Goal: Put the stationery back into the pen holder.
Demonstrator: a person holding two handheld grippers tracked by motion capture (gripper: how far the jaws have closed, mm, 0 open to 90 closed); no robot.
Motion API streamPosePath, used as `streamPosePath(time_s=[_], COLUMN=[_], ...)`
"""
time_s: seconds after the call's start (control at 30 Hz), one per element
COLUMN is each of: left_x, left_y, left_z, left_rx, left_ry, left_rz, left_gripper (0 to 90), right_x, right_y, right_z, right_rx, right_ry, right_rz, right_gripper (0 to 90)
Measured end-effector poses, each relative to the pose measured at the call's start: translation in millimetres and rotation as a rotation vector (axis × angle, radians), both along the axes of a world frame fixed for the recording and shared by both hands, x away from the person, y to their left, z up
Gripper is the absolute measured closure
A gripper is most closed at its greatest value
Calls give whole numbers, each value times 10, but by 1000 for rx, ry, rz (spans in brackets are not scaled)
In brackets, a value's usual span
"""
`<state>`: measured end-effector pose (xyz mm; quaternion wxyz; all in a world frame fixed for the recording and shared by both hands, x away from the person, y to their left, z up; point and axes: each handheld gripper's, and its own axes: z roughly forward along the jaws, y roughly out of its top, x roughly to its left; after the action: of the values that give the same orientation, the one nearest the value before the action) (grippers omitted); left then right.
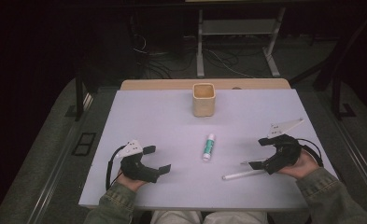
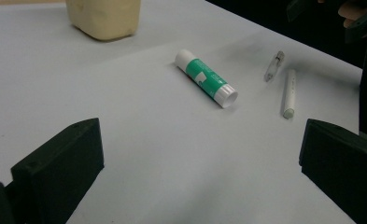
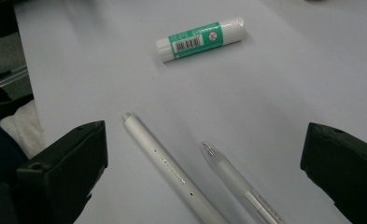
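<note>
A green and white glue stick (image 1: 208,146) (image 2: 206,78) (image 3: 199,38) lies at the middle of the pale table (image 1: 162,121). Two pens rest near the front right: a white one (image 1: 243,174) (image 2: 289,93) (image 3: 172,169) and a clear one (image 1: 252,162) (image 2: 274,66) (image 3: 239,185). A beige square cup (image 1: 203,99) (image 2: 103,17) stands upright at the back centre. My left gripper (image 1: 157,159) (image 2: 202,163) rests open on the front left, apart from everything. My right gripper (image 1: 259,153) (image 3: 204,163) stands open just above the two pens, which lie between its jaws.
The table's front edge (image 1: 190,205) is close to both forearms. Beyond the far edge are a wooden strip (image 1: 172,84), metal stand legs (image 1: 200,56) and cables on a dark floor.
</note>
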<state>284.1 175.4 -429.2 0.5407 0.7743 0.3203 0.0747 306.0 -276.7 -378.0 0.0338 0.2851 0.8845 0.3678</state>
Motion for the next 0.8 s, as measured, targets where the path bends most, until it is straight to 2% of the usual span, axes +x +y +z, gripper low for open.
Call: streamPosePath(time_s=[0.27, 0.33, 0.37, 0.43, 0.8], left_x=[8, 10, 10, 11, 4], left_y=[0, -1, -1, -2, -14], left_z=[-6, -8, -8, -9, -12], left_rx=[5, 5, 5, 5, 13], left_ry=[3, 2, 2, 3, 7], left_rz=[1, 0, 0, -1, -12], left_gripper=[0, 0, 0, 0, 0], right_x=[82, 102, 102, 120, 168], right_y=[113, 162, 162, 209, 325], right_z=[-20, -55, -55, -74, -78], right_rx=[-44, -76, -76, -108, -146], right_ry=[22, 39, 39, 45, 49], right_rz=[59, 80, 80, 114, 181], right_gripper=[4, 4, 4, 4, 4])
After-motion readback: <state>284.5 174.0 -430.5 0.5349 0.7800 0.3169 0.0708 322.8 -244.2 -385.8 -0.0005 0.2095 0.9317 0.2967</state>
